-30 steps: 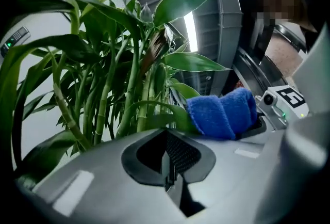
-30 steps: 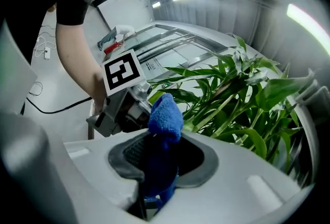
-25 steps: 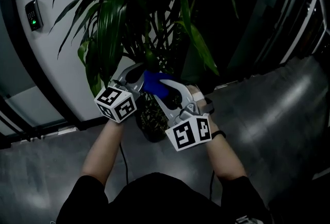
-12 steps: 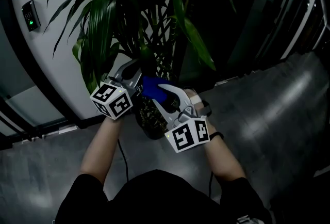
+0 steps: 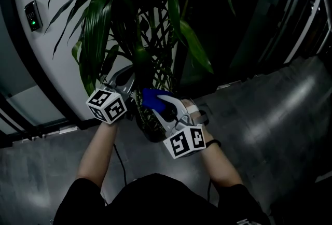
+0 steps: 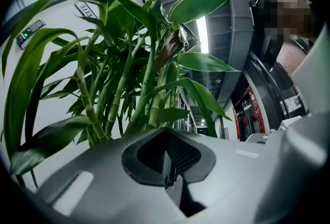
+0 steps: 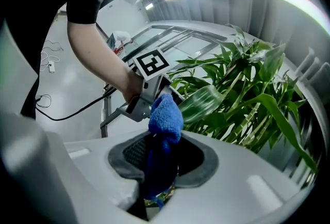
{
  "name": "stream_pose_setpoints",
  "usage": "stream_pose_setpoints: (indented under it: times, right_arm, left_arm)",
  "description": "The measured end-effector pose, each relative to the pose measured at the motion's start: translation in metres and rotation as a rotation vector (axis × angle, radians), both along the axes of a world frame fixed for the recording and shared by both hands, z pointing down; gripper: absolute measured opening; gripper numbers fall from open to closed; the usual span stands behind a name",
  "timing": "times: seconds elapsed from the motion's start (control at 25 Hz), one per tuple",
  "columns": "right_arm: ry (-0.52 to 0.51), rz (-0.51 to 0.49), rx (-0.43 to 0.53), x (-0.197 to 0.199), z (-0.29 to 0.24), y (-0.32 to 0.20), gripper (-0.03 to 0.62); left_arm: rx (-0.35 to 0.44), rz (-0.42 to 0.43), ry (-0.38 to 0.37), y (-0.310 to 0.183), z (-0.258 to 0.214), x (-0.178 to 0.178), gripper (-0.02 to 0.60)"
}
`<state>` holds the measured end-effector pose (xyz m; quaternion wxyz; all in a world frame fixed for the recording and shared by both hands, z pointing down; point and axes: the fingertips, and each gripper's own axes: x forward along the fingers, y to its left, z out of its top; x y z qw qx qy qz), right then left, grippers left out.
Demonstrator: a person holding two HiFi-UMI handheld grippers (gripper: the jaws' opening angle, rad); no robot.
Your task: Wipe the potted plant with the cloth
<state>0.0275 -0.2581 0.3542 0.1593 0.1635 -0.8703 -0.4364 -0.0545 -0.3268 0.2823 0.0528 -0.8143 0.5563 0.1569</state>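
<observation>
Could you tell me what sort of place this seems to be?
Probably an indoor corridor or lobby of an office-type building: a keypad reader with a green light sits on the white wall, the floor is polished grey, and a tall potted plant stands nearby.

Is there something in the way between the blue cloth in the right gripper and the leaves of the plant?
Nothing visible does. The cloth sticks out of the right gripper's jaws, and the nearest broad leaf lies just beside it. The left gripper is behind the cloth, not between.
</observation>
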Motion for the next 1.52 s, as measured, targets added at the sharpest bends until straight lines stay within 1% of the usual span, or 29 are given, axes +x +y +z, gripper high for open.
stream_pose_setpoints:
  times: [0.16, 0.28, 0.44, 0.56, 0.64, 0.76, 0.88, 1.0, 1.2, 1.36, 1.44, 1.52]
  right_arm:
    - [-0.005, 0.003, -0.019, 0.012, 0.006, -0.002, 0.112]
    - [-0.021, -0.005, -0.057, 0.026, 0.007, -0.001, 0.112]
    - [-0.086, -0.025, -0.185, 0.058, 0.017, 0.005, 0.112]
    - [-0.129, -0.035, -0.296, 0.079, 0.039, 0.005, 0.112]
    - [-0.141, -0.045, -0.358, 0.085, 0.051, 0.004, 0.112]
    - [-0.162, -0.068, -0.398, 0.088, 0.054, 0.006, 0.112]
    - [-0.186, -0.089, -0.415, 0.085, 0.051, 0.018, 0.112]
    - [-0.208, -0.100, -0.422, 0.079, 0.046, 0.029, 0.111]
    - [-0.234, -0.117, -0.462, 0.069, 0.036, 0.049, 0.112]
    - [-0.230, -0.048, -0.466, 0.079, 0.040, 0.048, 0.112]
    - [-0.228, -0.040, -0.470, 0.077, 0.043, 0.047, 0.112]
    - [-0.224, -0.055, -0.463, 0.073, 0.045, 0.049, 0.111]
  left_arm:
    - [-0.019, -0.037, 0.002, 0.001, 0.009, -0.003, 0.006]
    - [-0.051, -0.076, 0.008, 0.005, 0.024, 0.001, 0.006]
    - [-0.109, -0.124, 0.006, 0.018, 0.050, 0.020, 0.006]
    - [-0.148, -0.168, -0.022, 0.036, 0.069, 0.037, 0.006]
    - [-0.171, -0.210, -0.042, 0.053, 0.080, 0.044, 0.006]
    - [-0.196, -0.256, -0.052, 0.077, 0.093, 0.051, 0.006]
    - [-0.212, -0.279, -0.048, 0.097, 0.100, 0.049, 0.006]
    - [-0.191, -0.279, -0.044, 0.110, 0.095, 0.044, 0.006]
    - [-0.166, -0.262, -0.032, 0.122, 0.090, 0.037, 0.006]
    - [-0.167, -0.215, -0.042, 0.126, 0.096, 0.051, 0.006]
    - [-0.168, -0.216, -0.037, 0.125, 0.101, 0.049, 0.006]
    - [-0.172, -0.224, -0.026, 0.126, 0.105, 0.046, 0.006]
